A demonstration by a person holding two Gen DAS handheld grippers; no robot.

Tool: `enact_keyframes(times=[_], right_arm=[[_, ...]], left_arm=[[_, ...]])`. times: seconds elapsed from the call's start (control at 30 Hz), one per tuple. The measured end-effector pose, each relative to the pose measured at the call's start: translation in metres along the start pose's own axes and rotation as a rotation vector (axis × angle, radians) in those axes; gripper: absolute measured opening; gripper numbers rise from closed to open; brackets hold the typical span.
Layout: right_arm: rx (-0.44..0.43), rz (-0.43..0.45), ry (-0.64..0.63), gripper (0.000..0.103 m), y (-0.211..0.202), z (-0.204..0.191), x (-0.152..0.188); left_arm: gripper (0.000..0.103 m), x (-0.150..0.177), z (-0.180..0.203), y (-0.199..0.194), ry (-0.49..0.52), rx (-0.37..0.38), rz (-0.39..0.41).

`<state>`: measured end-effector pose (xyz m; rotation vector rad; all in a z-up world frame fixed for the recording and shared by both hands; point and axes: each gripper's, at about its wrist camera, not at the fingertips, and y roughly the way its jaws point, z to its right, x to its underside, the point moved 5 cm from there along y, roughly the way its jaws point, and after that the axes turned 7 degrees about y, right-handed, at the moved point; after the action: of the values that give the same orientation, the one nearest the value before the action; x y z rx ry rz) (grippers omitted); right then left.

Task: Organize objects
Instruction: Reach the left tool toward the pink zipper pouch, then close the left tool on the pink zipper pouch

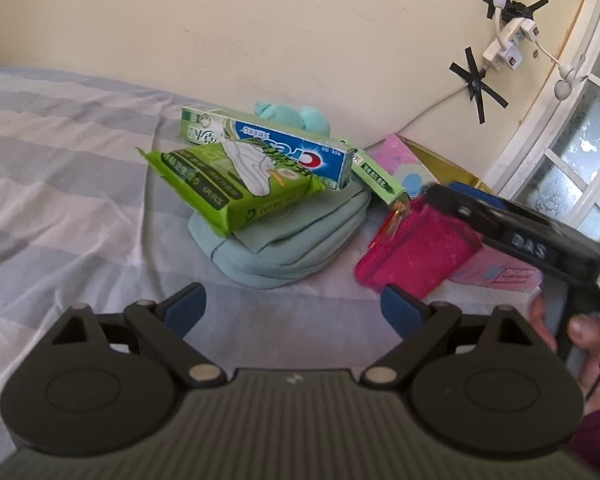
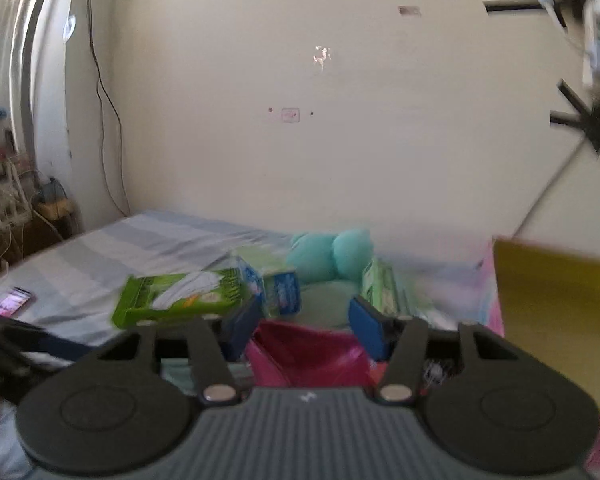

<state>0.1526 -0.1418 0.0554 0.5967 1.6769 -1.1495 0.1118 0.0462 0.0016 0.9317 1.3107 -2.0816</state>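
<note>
A wipes packet [image 1: 236, 188] and a toothpaste box [image 1: 292, 152] lie on a soft pouch [image 1: 296, 248] on the bed [image 1: 60, 168]; a plush toy [image 1: 296, 116] sits behind them (against the wall [image 1: 260, 32]), and a sparkly bag [image 1: 416, 248] lies to the pouch's right

Ahead of my left fingers [image 1: 188, 308]: glossy green plastic wipes pack [image 1: 236, 188] on matt teal cloth pouch [image 1: 292, 248], glossy cardboard toothpaste box [image 1: 296, 152] on top. Between my right fingers [image 2: 364, 328]: shiny magenta plastic pack [image 2: 308, 356]. Below all: striped matt cloth sheet [image 1: 60, 168]. My pads: matt blue rubbery.
</note>
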Motion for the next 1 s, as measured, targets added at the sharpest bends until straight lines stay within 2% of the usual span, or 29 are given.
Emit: enact_keyframes(times=[0.1,0.2,0.27,0.33,0.43,0.63,0.83,1.0], right_arm=[[0.053,0.004,0.020,0.041,-0.032,0.015,0.023],[0.013,-0.050,0.177,0.041,-0.060,0.036,0.055],[0.047,-0.063,0.233,0.042,-0.074,0.048,0.076],[0.067,-0.067,0.291,0.056,-0.084,0.057,0.093],[0.081,-0.078,0.346,0.062,-0.089,0.067,0.106],[0.067,-0.083,0.369,0.062,-0.105,0.074,0.121],[-0.040,-0.088,0.317,0.065,-0.106,0.053,0.125],[0.011,-0.111,0.295,0.067,-0.089,0.050,0.121]], left_arm=[[0.095,0.002,0.001,0.004,-0.002,0.017,-0.016],[0.095,0.002,0.008,0.012,0.007,0.052,-0.043],[0.095,0.000,0.017,0.020,0.021,0.090,-0.060],[0.095,-0.003,0.031,0.028,0.041,0.133,-0.068],[0.095,-0.009,0.058,0.042,0.106,0.185,-0.067],[0.096,-0.006,0.101,0.069,0.206,0.262,-0.091],[0.097,-0.008,0.116,0.072,0.264,0.344,-0.043],[0.097,-0.002,0.132,0.085,0.266,0.436,-0.065]])
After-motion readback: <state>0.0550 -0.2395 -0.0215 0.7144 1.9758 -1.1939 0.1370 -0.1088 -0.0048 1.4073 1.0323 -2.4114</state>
